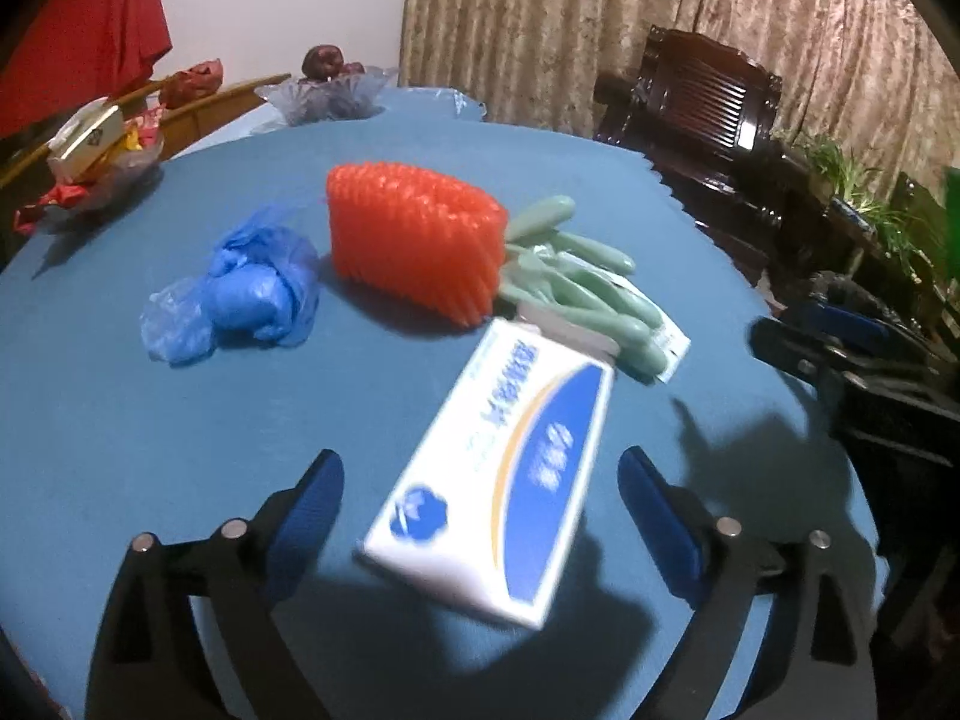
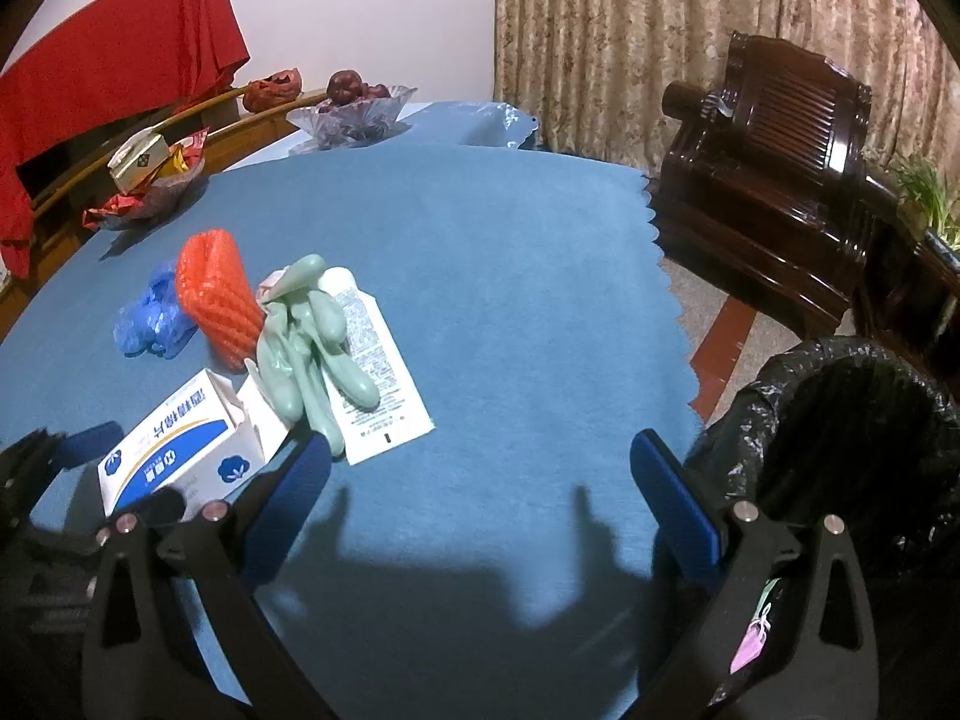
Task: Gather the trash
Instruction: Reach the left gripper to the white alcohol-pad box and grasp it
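A white and blue carton point(image 1: 498, 480) lies on the blue tablecloth point(image 1: 120, 450), between the wide jaws of my left gripper point(image 1: 480, 474); the pads do not touch it. Beyond it are pale green gloves point(image 1: 576, 282) on a white printed packet, an orange foam net point(image 1: 414, 240) and a crumpled blue plastic bag point(image 1: 240, 300). In the right wrist view the carton point(image 2: 180, 456), gloves point(image 2: 312, 342), net point(image 2: 219, 300) and bag point(image 2: 150, 318) sit to the left. My right gripper point(image 2: 480, 450) hangs open over bare cloth, holding nothing.
A bin lined with a black bag point(image 2: 840, 450) stands off the table's right edge, with something pink inside. Glass bowls of snacks point(image 1: 102, 162) and fruit point(image 1: 330, 96) sit at the far side. A dark wooden chair point(image 2: 780, 180) stands beyond the scalloped cloth edge.
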A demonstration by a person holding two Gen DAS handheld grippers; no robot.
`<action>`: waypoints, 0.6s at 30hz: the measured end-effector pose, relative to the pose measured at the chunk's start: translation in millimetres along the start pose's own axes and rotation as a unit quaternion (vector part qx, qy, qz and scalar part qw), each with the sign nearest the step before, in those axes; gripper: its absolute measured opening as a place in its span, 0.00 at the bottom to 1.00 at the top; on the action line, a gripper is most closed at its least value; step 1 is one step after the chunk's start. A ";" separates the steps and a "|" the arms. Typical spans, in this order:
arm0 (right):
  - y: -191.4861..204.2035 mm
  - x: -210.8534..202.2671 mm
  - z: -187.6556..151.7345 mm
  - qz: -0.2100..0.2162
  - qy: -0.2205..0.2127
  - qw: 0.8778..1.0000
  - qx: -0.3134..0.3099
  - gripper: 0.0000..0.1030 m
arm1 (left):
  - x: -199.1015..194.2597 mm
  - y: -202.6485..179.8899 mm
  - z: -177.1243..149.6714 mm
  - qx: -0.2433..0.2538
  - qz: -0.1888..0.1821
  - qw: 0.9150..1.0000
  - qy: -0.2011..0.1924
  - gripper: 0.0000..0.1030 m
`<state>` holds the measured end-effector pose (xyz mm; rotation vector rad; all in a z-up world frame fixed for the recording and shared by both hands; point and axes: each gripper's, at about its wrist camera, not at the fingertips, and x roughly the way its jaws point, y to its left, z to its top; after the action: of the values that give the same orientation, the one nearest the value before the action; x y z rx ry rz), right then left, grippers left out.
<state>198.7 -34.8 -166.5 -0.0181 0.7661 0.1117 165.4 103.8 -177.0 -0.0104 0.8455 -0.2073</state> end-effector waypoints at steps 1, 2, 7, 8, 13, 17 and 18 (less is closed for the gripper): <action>-0.7 -1.1 0.4 0.000 -0.001 1.000 0.001 0.94 | 3.8 1.5 3.3 -0.002 -0.005 1.000 0.002 0.87; -1.4 -1.9 0.6 -0.001 -0.002 1.000 0.002 0.94 | 7.3 2.0 4.9 -0.003 -0.010 1.000 0.006 0.81; -2.5 -4.9 0.8 0.000 -0.005 1.000 0.003 0.94 | 9.2 -3.9 2.6 -0.001 -0.043 0.999 0.014 0.55; -2.3 -5.1 1.1 0.000 -0.005 1.000 0.003 0.94 | 4.4 -5.6 0.3 -0.004 -0.037 0.999 0.007 0.53; -0.5 -7.6 2.5 0.005 -0.008 1.000 0.003 0.94 | -25.4 -5.2 -8.3 -0.028 -0.017 0.999 -0.027 0.52; 7.6 -7.5 4.0 0.016 -0.012 1.000 0.001 0.94 | -52.4 -1.8 -13.8 -0.031 0.015 0.997 -0.063 0.52; 10.9 -7.2 4.5 0.021 -0.012 1.000 -0.002 0.93 | -56.1 0.6 -14.1 -0.033 0.024 0.997 -0.069 0.52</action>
<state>195.5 -24.3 -158.0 -0.0048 0.7416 0.1529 118.9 115.9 -144.8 -0.0654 0.7141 -0.1316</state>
